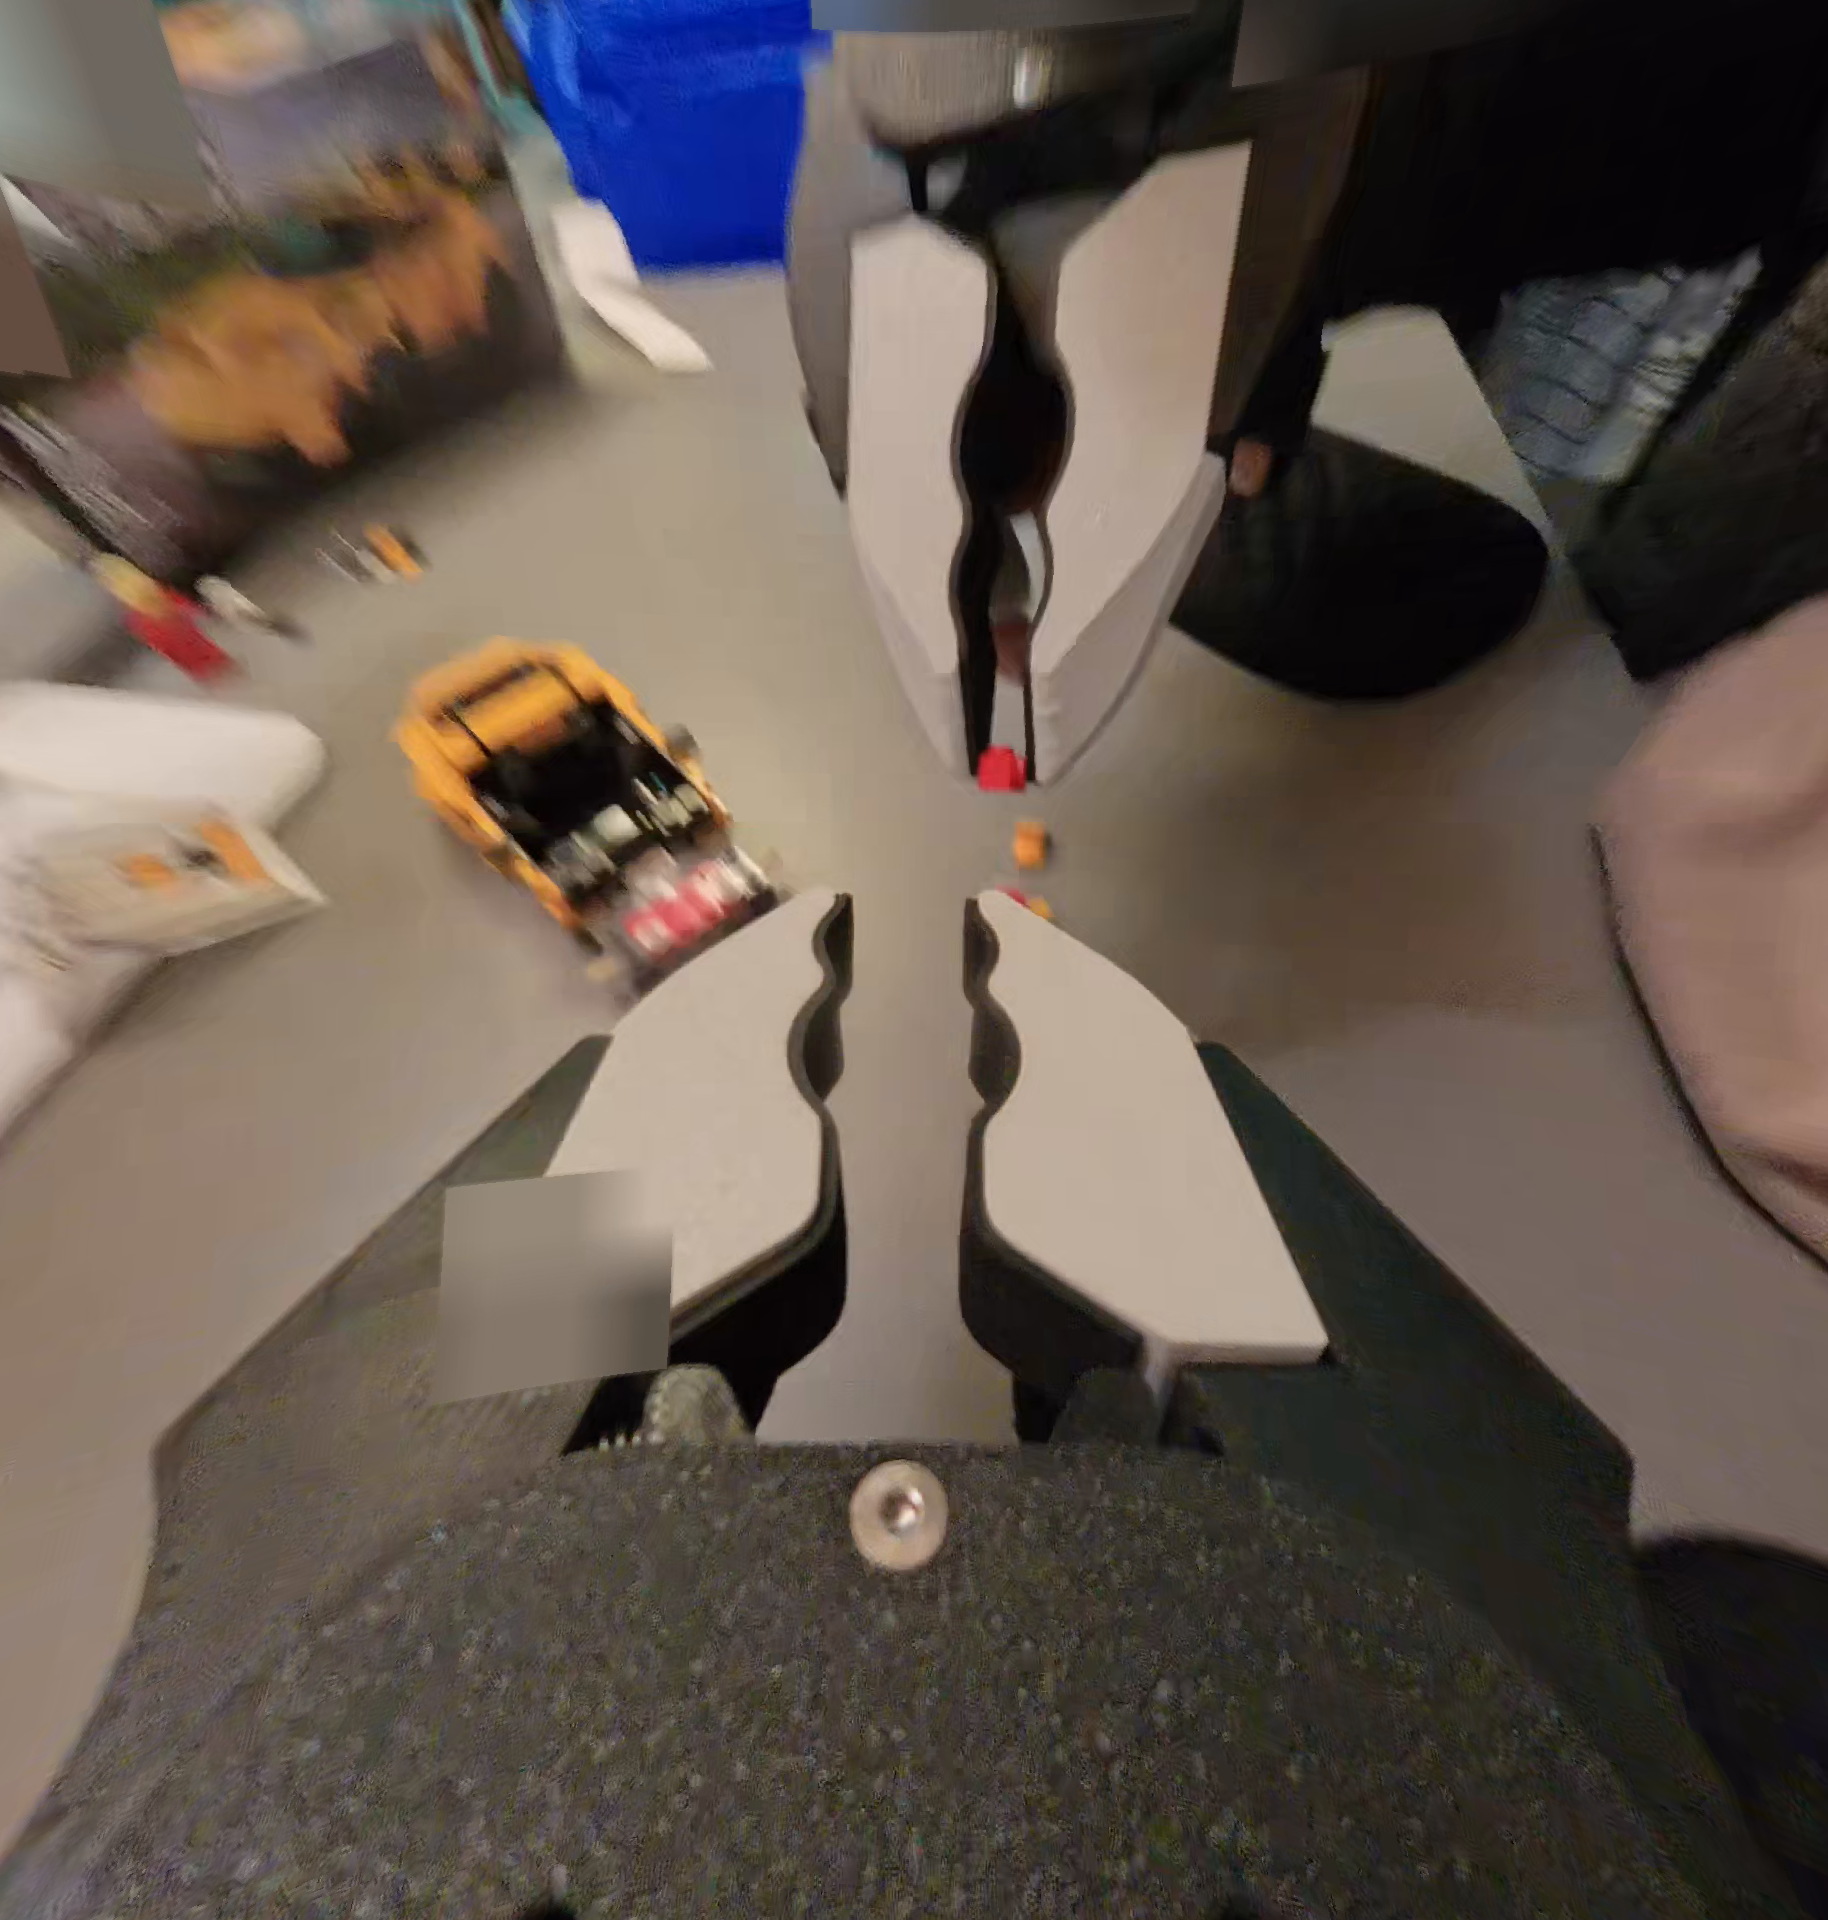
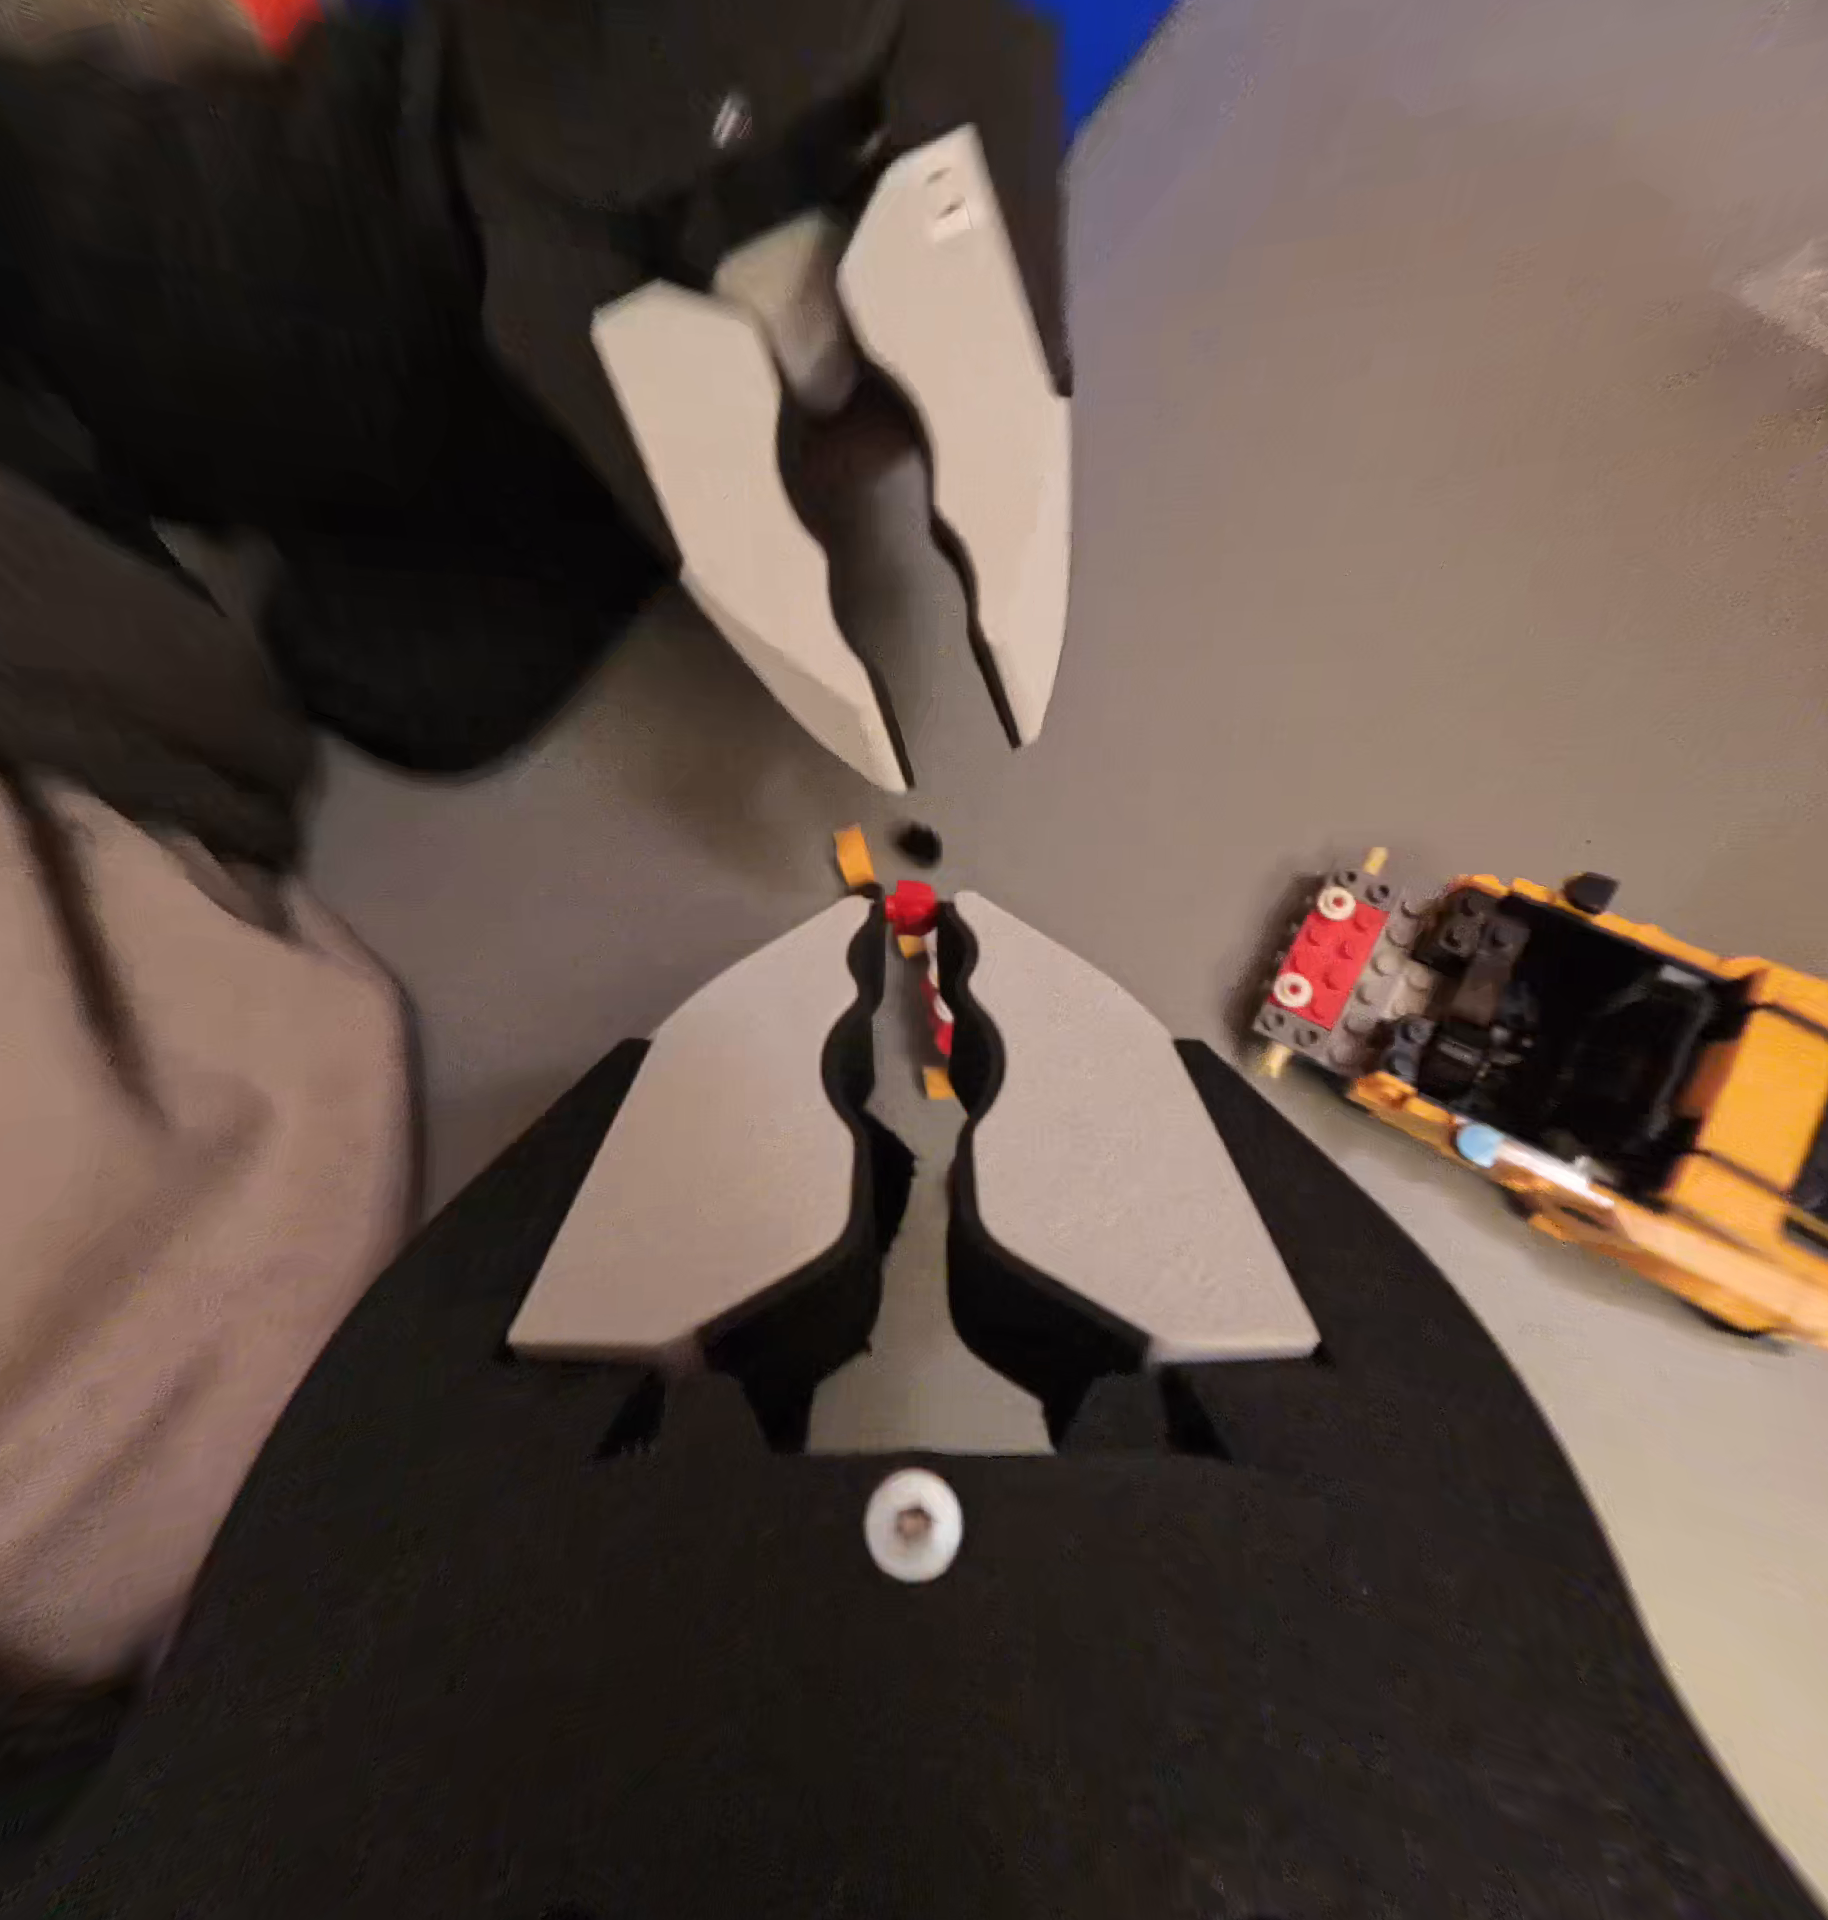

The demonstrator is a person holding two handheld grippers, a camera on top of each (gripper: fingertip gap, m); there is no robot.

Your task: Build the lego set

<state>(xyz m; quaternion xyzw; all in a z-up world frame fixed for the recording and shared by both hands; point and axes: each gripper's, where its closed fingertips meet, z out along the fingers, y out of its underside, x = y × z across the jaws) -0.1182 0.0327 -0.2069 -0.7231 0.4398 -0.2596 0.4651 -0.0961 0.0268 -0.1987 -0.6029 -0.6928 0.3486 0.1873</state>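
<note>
the grey table (image 1: pixel 681 520) fills both views, and on it the biggest thing is the half-built orange lego car (image 1: pixel 577 800), lying off to the left of the left gripper's jaws in the left wrist view and to the right of the right gripper's jaws in the right wrist view, where its red plate and black cockpit show sharply; only the left wrist view takes in the blurred printed box (image 1: pixel 297 312) standing far left beyond the jaws, the blue bin (image 1: pixel 681 135) behind it, white bags (image 1: pixel 110 748) and a booklet (image 1: pixel 183 873) at the left edge; a person's dark sleeve and pale trouser leg (image 2: pixel 162 1143) crowd the left of the right wrist view; the left gripper (image 1: pixel 908 909) has its jaws apart with nothing between them, tips hovering near the loose pieces; the right gripper (image 2: pixel 912 906) faces it tip to tip, jaws closed on a small red brick (image 2: pixel 910 902), seen in the left view as a red speck at those far tips; just ahead of the right jaws lie a small orange piece (image 2: pixel 851 857) and a tiny black round piece (image 2: pixel 918 840), the black one showing only here; more red and orange bits lie under the right jaws, partly hidden by the fingers
</note>
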